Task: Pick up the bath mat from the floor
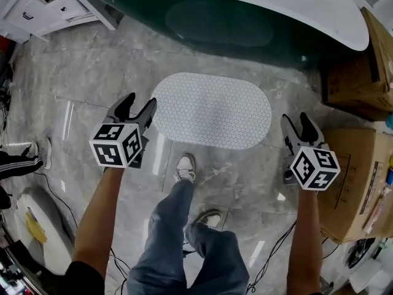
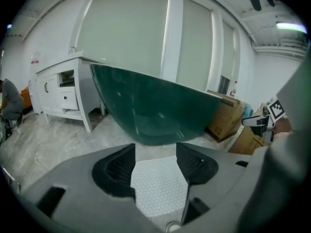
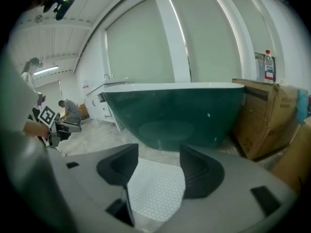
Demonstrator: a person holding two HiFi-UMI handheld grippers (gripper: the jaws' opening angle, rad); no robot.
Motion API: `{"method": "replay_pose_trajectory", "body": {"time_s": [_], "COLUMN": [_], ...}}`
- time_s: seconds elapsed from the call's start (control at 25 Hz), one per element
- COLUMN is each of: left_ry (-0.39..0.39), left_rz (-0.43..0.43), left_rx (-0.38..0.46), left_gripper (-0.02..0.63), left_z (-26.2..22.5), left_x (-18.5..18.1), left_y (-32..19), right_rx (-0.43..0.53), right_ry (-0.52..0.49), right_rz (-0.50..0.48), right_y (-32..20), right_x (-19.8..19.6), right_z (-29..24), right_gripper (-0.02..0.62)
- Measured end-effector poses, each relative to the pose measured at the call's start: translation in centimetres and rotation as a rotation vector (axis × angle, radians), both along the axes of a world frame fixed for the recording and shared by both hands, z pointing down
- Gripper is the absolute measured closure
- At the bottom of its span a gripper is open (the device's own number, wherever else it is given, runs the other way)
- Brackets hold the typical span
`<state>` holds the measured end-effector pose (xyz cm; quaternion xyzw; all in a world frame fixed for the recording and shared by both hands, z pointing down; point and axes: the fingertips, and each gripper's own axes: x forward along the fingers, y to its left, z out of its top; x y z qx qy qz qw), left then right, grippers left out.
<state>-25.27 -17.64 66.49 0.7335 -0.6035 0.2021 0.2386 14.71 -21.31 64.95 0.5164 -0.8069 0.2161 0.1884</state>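
Observation:
A white oval bath mat (image 1: pixel 212 110) with a fine dotted pattern lies flat on the grey marble floor in front of a dark green bathtub (image 1: pixel 233 23). My left gripper (image 1: pixel 136 107) hovers by the mat's left end, jaws open with nothing between them. My right gripper (image 1: pixel 300 128) hangs just off the mat's right end, also open and empty. In the left gripper view the mat (image 2: pixel 158 186) shows through the gap of the gripper (image 2: pixel 155 161). In the right gripper view the mat (image 3: pixel 154 188) likewise lies below the gripper (image 3: pixel 159 164).
Cardboard boxes (image 1: pixel 353 183) stand at the right, close to my right gripper. A white cabinet (image 1: pixel 52 8) sits at the back left. The person's legs and shoes (image 1: pixel 186 168) are just in front of the mat. Cables trail on the floor (image 1: pixel 67 208).

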Motion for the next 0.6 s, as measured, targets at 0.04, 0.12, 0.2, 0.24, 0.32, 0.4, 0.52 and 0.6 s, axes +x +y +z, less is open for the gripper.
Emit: {"method": "replay_pose_trajectory", "body": {"time_s": [0.04, 0.12, 0.2, 0.24, 0.32, 0.4, 0.52, 0.6], "left_ry": [-0.001, -0.009, -0.017, -0.019, -0.022, -0.023, -0.013, -0.018], "left_rz": [-0.003, -0.006, -0.010, -0.013, -0.021, -0.033, -0.046, -0.049], "left_rx": [-0.003, -0.007, -0.014, -0.018, -0.026, -0.037, -0.061, -0.073], "left_gripper": [0.332, 0.328, 0.325, 0.325, 0.316, 0.313, 0.302, 0.302], "left_z": [1.8, 5.4, 8.8, 10.6, 14.2, 17.8, 23.0, 25.9], "left_x": [-0.2, -0.6, -1.2, -1.5, -2.4, -3.3, -4.2, -4.9], "left_y": [-0.2, -0.4, -0.5, -0.5, -0.6, -0.8, -1.3, -1.4], "right_rx": [-0.004, -0.010, -0.012, -0.013, -0.014, -0.020, -0.037, -0.049], "right_ry": [0.002, 0.013, 0.027, 0.033, 0.043, 0.053, 0.064, 0.070], "right_rz": [-0.004, -0.015, -0.021, -0.019, -0.014, -0.011, 0.009, 0.018], "right_y": [-0.2, -0.5, -0.8, -1.0, -1.4, -1.7, -2.2, -2.2], "right_x": [-0.2, -0.5, -0.5, -0.4, -0.3, 0.0, 0.9, 1.1], "right_z": [1.8, 5.3, 8.8, 10.6, 14.0, 17.3, 21.8, 24.6], "right_gripper": [0.325, 0.324, 0.324, 0.322, 0.316, 0.314, 0.310, 0.305]}}
